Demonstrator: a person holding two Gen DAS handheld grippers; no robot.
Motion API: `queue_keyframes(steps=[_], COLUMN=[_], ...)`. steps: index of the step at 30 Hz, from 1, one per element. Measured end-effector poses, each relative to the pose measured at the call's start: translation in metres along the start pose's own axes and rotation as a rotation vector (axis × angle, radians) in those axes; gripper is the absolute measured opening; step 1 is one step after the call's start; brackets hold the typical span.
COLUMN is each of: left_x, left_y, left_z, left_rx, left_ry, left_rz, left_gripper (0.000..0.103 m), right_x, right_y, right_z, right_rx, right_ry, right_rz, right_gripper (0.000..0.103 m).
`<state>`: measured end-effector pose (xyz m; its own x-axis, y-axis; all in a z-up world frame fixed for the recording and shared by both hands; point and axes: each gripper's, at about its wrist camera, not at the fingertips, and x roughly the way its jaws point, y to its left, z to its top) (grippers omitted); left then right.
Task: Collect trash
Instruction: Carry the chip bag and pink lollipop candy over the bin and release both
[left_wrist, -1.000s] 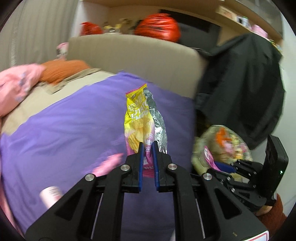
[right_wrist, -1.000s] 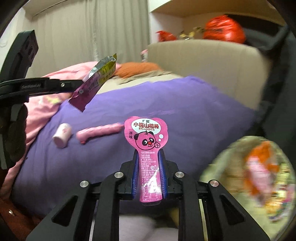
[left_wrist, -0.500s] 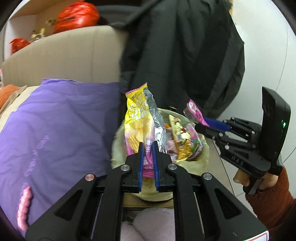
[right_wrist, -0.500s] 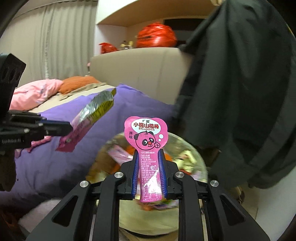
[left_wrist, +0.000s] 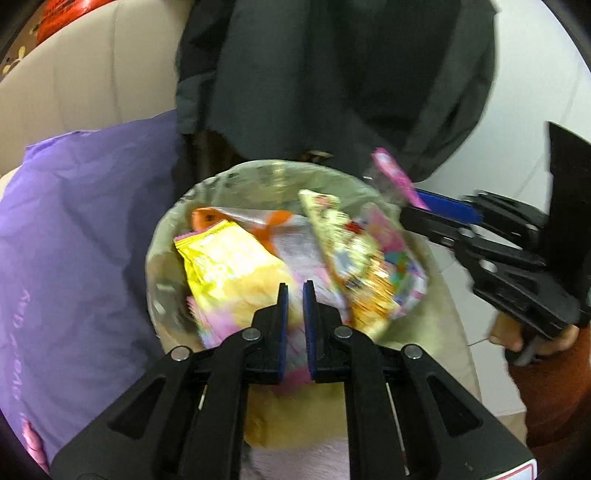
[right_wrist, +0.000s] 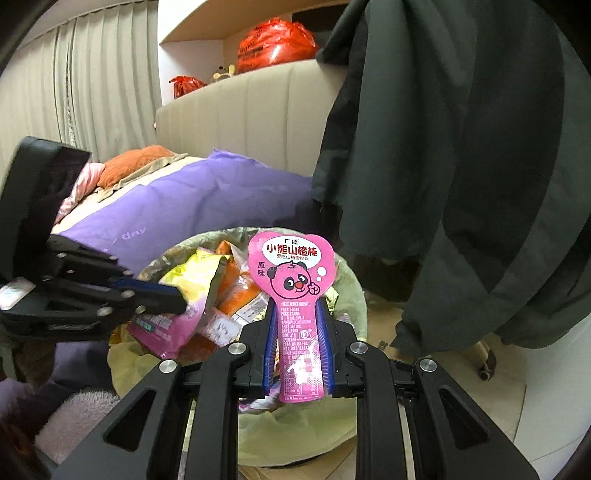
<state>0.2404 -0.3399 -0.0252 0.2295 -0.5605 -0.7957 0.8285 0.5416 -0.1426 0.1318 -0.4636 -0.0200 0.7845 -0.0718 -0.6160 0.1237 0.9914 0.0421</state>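
A round trash bin (left_wrist: 162, 236) with a pale liner holds several snack wrappers. My left gripper (left_wrist: 293, 291) hangs over it, jaws slightly apart and empty. The yellow chip bag (left_wrist: 225, 266) lies in the bin just below it, also seen in the right wrist view (right_wrist: 192, 277). My right gripper (right_wrist: 295, 314) is shut on a pink bear-face wrapper (right_wrist: 293, 273) and holds it upright over the bin's near rim (right_wrist: 354, 295). The right gripper also shows in the left wrist view (left_wrist: 424, 206) with the pink wrapper (left_wrist: 393, 177).
A purple blanket (left_wrist: 74, 229) covers the bed left of the bin. A dark coat (right_wrist: 461, 147) hangs behind and right of the bin. A beige headboard (right_wrist: 240, 110) stands beyond, with red bags (right_wrist: 275, 44) on the shelf above.
Both grippers swung from the bed to above the bin. The left gripper opened and the yellow chip bag fell into the bin. The right gripper still holds the pink wrapper.
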Motion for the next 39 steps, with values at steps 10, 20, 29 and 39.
queue_keyframes(steps=[10, 20, 29, 39], left_x=[0.012, 0.029, 0.014, -0.019], left_y=[0.035, 0.020, 0.024, 0.047], left_z=[-0.006, -0.002, -0.004, -0.019], left_rx=[-0.093, -0.051, -0.073, -0.195], left_ry=[0.009, 0.001, -0.041, -0.120], left_rz=[0.010, 0.021, 0.026, 0.022], left_gripper=[0.002, 0.002, 0.002, 0.003], right_x=[0.030, 0.037, 0.044, 0.042], right_y=[0.015, 0.014, 0.024, 0.039], right_z=[-0.003, -0.009, -0.015, -0.011], right_rx=[-0.025, -0.033, -0.039, -0.064], right_ry=[0.051, 0.087, 0.116, 0.118], right_rz=[0.057, 0.029, 0.058, 0.034], right_gripper=[0.020, 0.020, 0.020, 0.039])
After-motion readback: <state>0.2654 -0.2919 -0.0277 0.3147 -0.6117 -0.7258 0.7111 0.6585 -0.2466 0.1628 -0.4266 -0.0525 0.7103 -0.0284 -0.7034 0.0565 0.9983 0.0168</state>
